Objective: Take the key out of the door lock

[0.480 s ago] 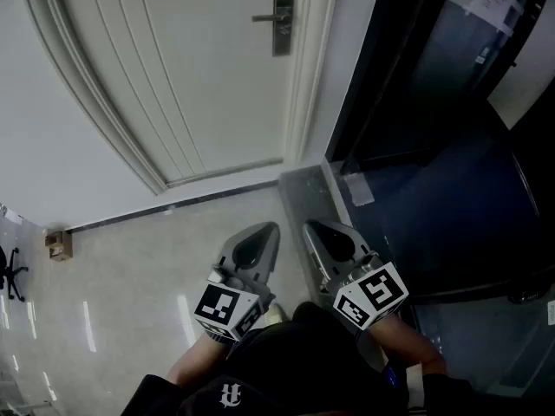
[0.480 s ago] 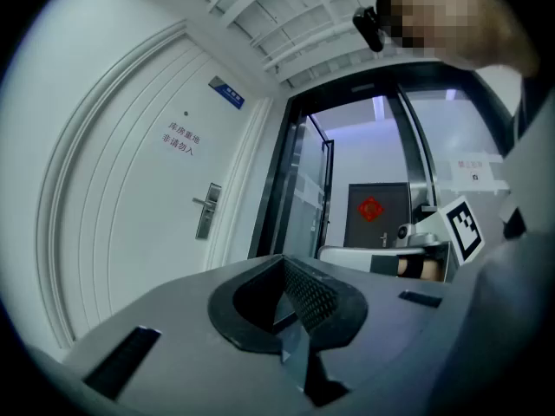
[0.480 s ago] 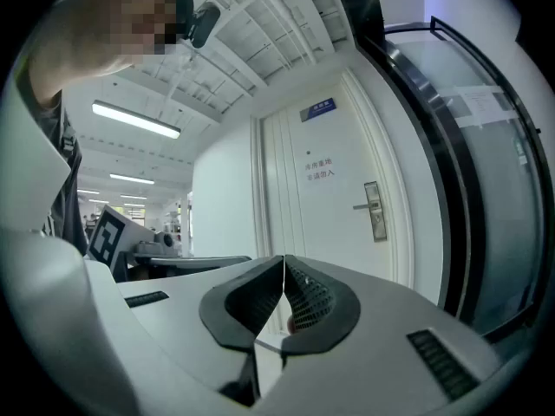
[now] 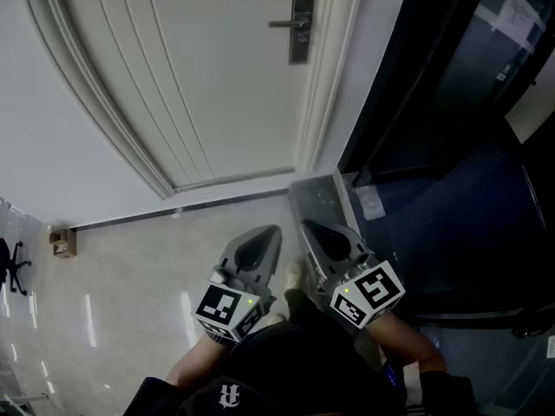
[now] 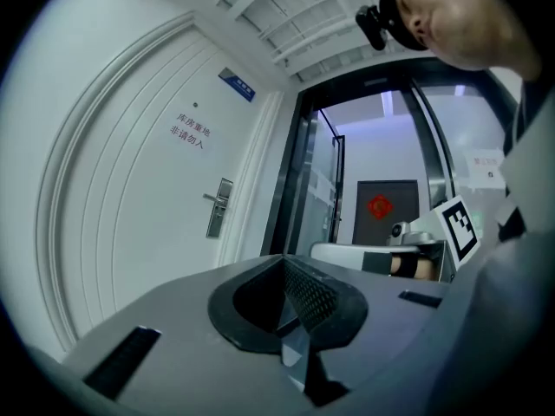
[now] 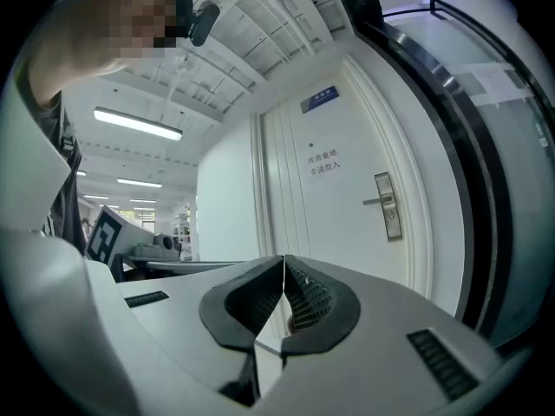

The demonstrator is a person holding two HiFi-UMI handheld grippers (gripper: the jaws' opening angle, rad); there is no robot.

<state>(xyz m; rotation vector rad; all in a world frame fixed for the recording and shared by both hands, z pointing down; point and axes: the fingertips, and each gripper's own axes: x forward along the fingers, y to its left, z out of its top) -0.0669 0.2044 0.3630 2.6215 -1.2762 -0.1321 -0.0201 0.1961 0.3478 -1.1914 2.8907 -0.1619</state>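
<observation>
A white door (image 4: 217, 76) stands shut ahead, with a metal lock plate and lever handle (image 4: 299, 24) near its right edge. That plate also shows in the left gripper view (image 5: 218, 208) and the right gripper view (image 6: 388, 205). The key is too small to make out at this distance. My left gripper (image 4: 264, 237) and right gripper (image 4: 316, 230) are held side by side low in front of the body, well short of the door. Both are shut, jaws pressed together with nothing between them (image 5: 284, 263) (image 6: 284, 261).
A dark glass partition (image 4: 451, 102) with a black frame runs to the right of the door. A grey threshold slab (image 4: 321, 199) lies at its foot. A small brown box (image 4: 59, 243) sits by the wall at far left. The floor is pale tile.
The view has shifted: the door and lock plate sit a little further right and lower in the head view. Both grippers keep the same pose.
</observation>
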